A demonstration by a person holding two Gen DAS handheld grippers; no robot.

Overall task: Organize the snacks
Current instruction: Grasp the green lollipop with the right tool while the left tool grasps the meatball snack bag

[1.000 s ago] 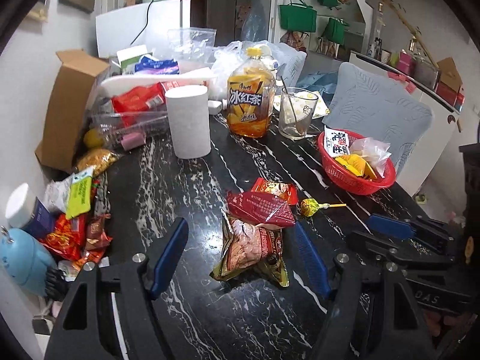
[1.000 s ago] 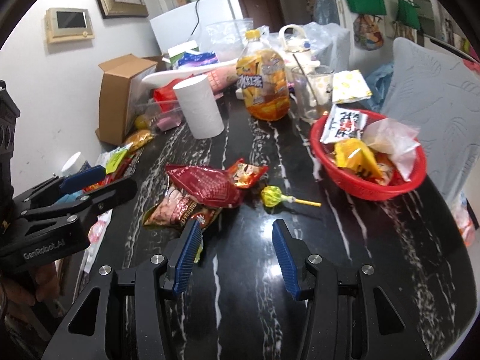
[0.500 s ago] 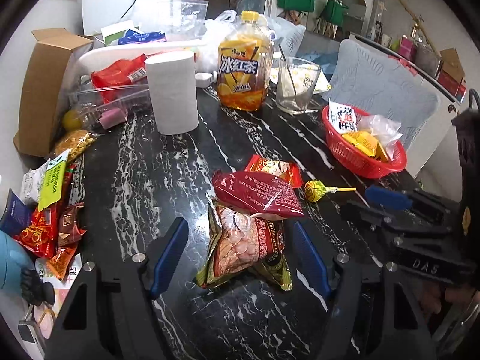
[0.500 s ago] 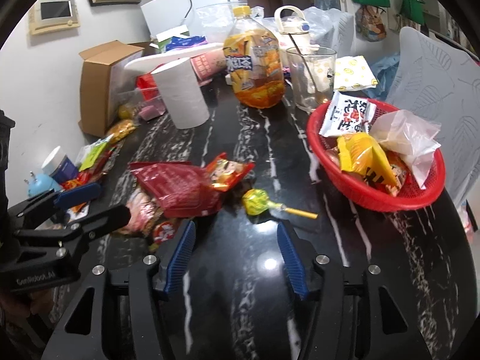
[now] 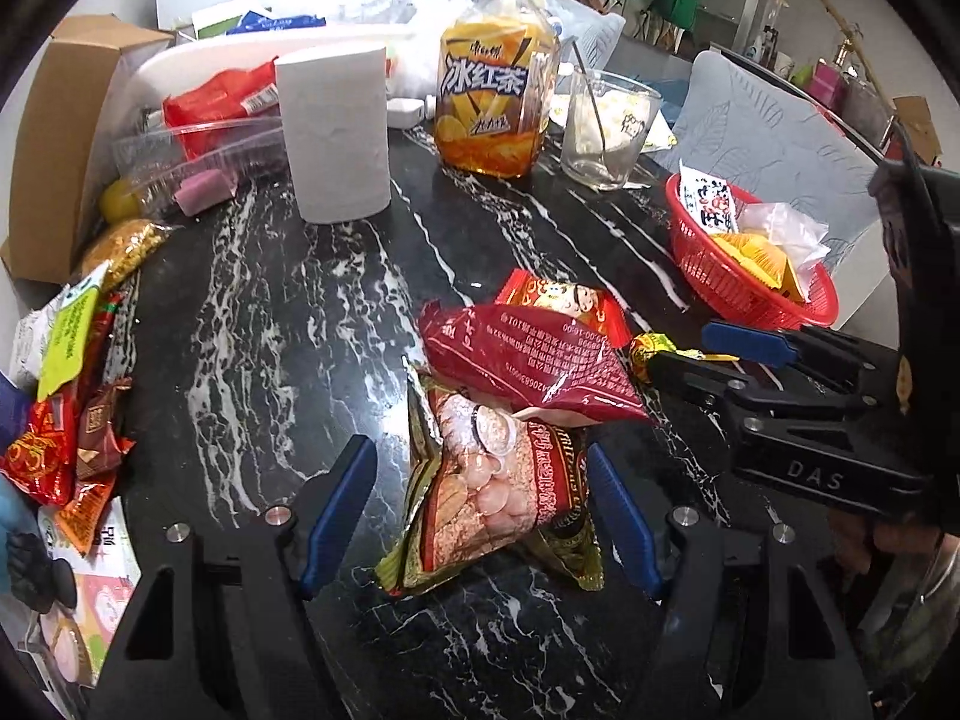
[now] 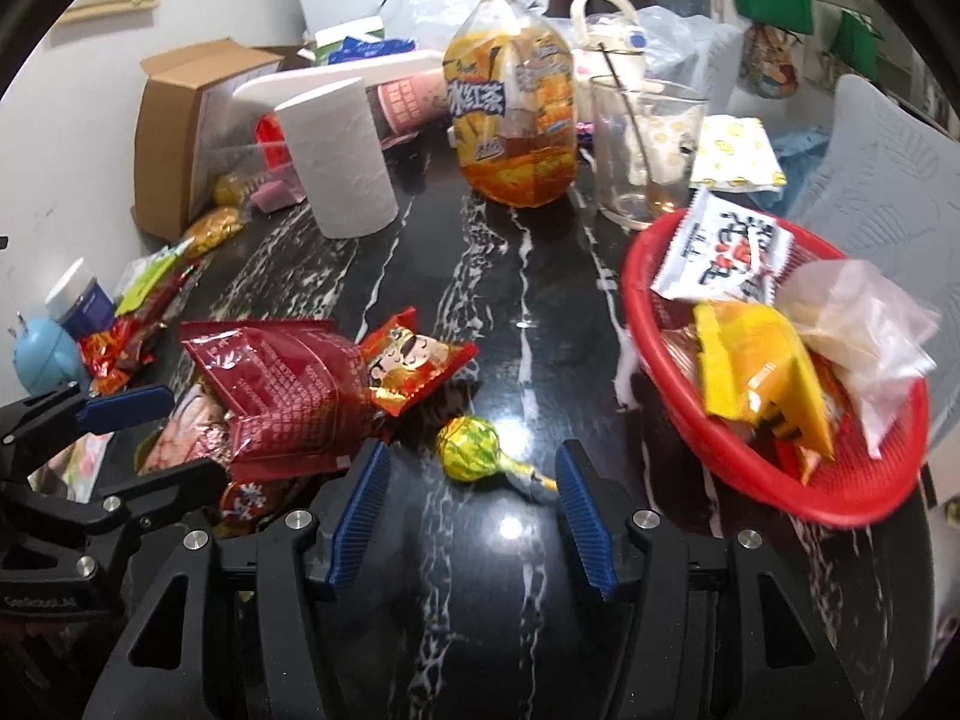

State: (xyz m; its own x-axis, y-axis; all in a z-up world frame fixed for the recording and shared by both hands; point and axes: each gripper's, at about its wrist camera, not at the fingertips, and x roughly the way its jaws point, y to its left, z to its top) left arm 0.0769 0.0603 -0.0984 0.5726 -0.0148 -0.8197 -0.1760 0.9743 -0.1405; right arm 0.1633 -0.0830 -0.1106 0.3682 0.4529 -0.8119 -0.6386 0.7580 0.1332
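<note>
- Left wrist view: the left gripper [image 5: 480, 516] hangs over the black marbled table [image 5: 270, 330] with its jaws partly open.
- A nut packet [image 5: 498, 492] lies between the blue pads; the pads stand on either side of it and do not press it, so nothing is held.
- A dark red bag [image 5: 528, 354] lies on the upper end of the nut packet, and a small red packet [image 5: 558, 300] peeks out behind it.
- The right gripper [image 5: 690, 354] shows at the right edge, near a lollipop [image 5: 645, 351].
- A red basket [image 5: 720, 276] with snacks in it sits to the right, well apart from the pile.
- Farther back stand a paper roll [image 5: 336, 132], an iced tea bottle [image 5: 492, 78] and a glass [image 6: 648, 144].
- More snack packets [image 5: 66, 396] are heaped at the table's left edge.
- Right wrist view: the right gripper [image 6: 474, 516] has its jaws partly open and empty.
- The lollipop [image 6: 468, 450] lies on the table just ahead of the pads, in line with the gap, not touched.
- The dark red bag [image 6: 288, 396] and small red packet [image 6: 414, 360] lie to the left, the red basket [image 6: 750, 468] to the right.
- The left gripper [image 6: 138, 438] shows at the left, over the nut packet [image 6: 180, 444].
</note>
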